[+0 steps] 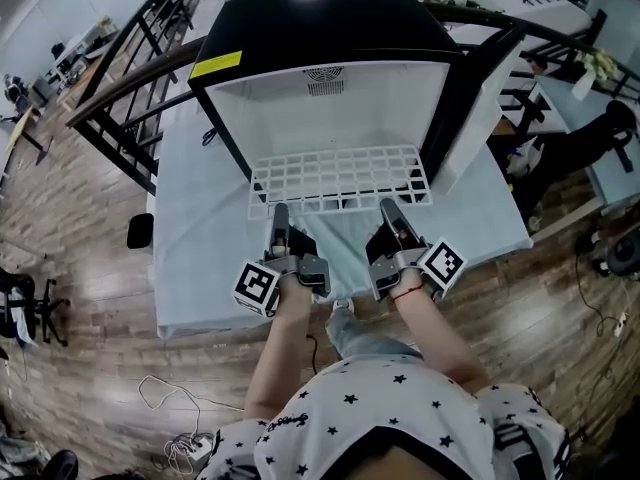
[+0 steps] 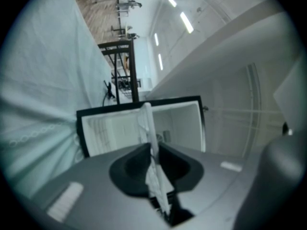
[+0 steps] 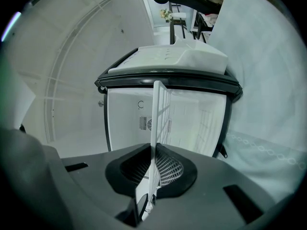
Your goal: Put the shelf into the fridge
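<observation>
Two grips, one load | left gripper [image 1: 281, 211] was clamped tight on the near edge of the white wire shelf [image 1: 340, 176] | shelf hung level at the open fridge [image 1: 330, 28] mouth | right gripper [image 1: 391, 210] pinched that same edge | likely light, stiff and slick-coated: near-edge holds spaced apart should keep it level.

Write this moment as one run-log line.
left hand-held gripper: shut on shelf | right hand-held gripper: shut on shelf | shelf: at open fridge mouth, not fully in
</observation>
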